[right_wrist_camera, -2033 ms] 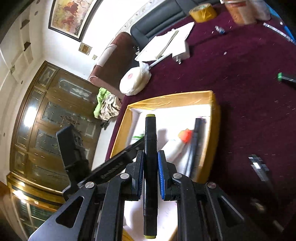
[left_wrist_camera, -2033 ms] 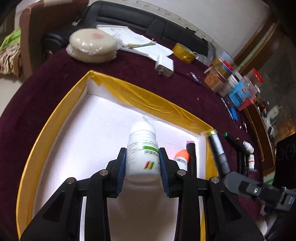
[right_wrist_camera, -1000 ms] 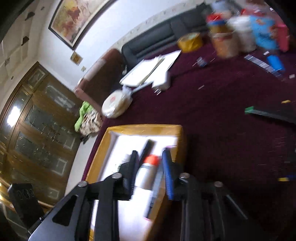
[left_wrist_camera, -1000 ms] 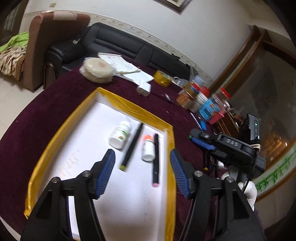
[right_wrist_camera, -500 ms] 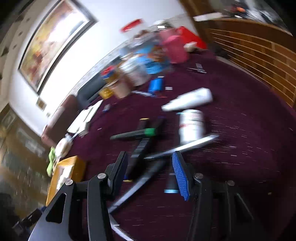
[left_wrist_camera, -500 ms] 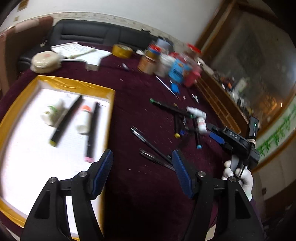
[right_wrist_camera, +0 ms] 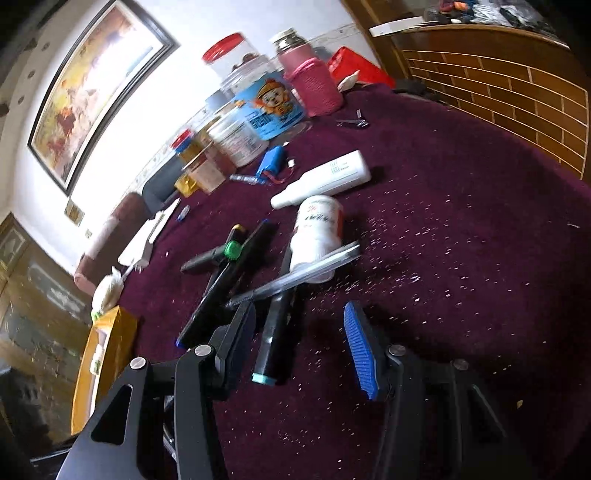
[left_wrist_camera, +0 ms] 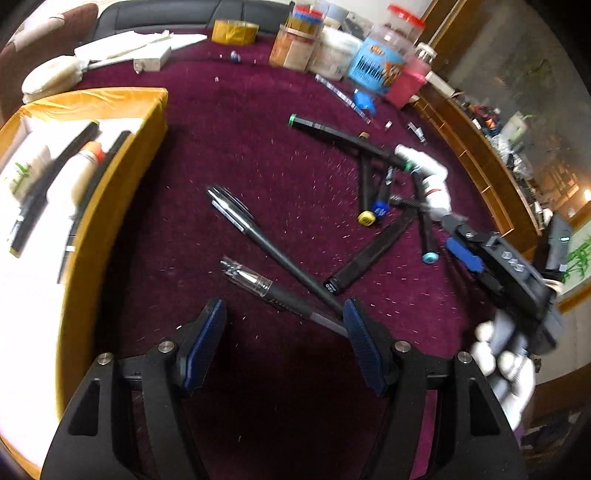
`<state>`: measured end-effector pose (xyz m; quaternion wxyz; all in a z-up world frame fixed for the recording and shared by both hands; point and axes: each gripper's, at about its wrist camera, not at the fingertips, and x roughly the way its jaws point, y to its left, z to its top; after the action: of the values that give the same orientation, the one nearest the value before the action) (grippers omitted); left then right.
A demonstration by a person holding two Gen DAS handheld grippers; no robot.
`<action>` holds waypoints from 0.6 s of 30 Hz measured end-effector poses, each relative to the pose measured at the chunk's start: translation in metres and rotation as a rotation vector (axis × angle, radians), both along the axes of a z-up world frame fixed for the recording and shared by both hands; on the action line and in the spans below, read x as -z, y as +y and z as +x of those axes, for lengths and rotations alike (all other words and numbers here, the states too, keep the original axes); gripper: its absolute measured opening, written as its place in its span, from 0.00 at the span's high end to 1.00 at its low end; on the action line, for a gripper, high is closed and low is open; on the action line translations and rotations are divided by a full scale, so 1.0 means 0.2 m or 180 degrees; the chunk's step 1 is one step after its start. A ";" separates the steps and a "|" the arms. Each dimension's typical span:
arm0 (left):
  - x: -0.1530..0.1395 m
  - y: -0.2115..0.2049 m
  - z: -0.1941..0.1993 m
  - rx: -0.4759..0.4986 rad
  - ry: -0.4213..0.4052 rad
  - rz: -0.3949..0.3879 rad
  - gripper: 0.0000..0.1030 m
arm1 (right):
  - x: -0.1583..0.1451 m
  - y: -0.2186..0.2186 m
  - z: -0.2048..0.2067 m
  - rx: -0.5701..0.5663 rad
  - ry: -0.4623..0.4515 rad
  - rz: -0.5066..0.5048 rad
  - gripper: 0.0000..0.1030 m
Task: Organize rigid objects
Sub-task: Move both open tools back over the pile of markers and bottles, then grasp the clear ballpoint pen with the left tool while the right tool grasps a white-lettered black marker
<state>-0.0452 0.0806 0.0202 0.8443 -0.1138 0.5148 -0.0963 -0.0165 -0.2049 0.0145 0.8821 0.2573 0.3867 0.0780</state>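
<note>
My left gripper (left_wrist_camera: pixel 282 341) is open and empty above the maroon tablecloth, its jaws either side of a clear-capped pen (left_wrist_camera: pixel 275 291); a long black pen (left_wrist_camera: pixel 266 243) lies just beyond. The yellow-rimmed white tray (left_wrist_camera: pixel 114 192) at left holds two markers and two small bottles. My right gripper (right_wrist_camera: pixel 299 349) is open and empty, with a teal-ended black marker (right_wrist_camera: pixel 275 332) between its jaws. Past it lie a clear pen (right_wrist_camera: pixel 295 277), a white pill bottle (right_wrist_camera: pixel 317 230), a white spray bottle (right_wrist_camera: pixel 325 179) and a green-capped marker (right_wrist_camera: pixel 210 256). The right gripper also shows in the left wrist view (left_wrist_camera: pixel 495 258).
Jars and tubs (right_wrist_camera: pixel 258 107) stand along the table's far side, with a blue case (right_wrist_camera: pixel 273 162) and nail clippers (right_wrist_camera: pixel 352 122) near them. A tape roll (left_wrist_camera: pixel 234 31), papers (left_wrist_camera: pixel 136 44) and a wrapped white disc (left_wrist_camera: pixel 50 75) lie at the far left. Wooden panelling (right_wrist_camera: pixel 517 96) borders the right.
Both grippers let go of a bottle and a marker in the tray, opened, and swung right to the loose pens and bottles. They now sit lower and closer to those items.
</note>
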 end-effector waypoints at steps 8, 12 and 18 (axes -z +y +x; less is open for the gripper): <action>-0.02 -0.14 0.19 0.0333 -0.0411 0.0843 0.46 | 0.02 -0.01 0.00 -0.0031 0.0026 0.0066 0.56; -0.02 -0.19 0.21 0.0573 -0.0551 0.1119 0.72 | 0.02 -0.01 0.00 -0.0043 0.0016 0.0082 0.53; -0.07 -0.18 0.06 0.0783 -0.0544 0.0763 0.81 | 0.01 0.00 0.00 -0.0074 0.0000 0.0056 0.50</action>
<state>-0.0339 0.0449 0.0335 0.8743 0.0600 0.4590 -0.1460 -0.0175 -0.2048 0.0115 0.8789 0.2605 0.3889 0.0917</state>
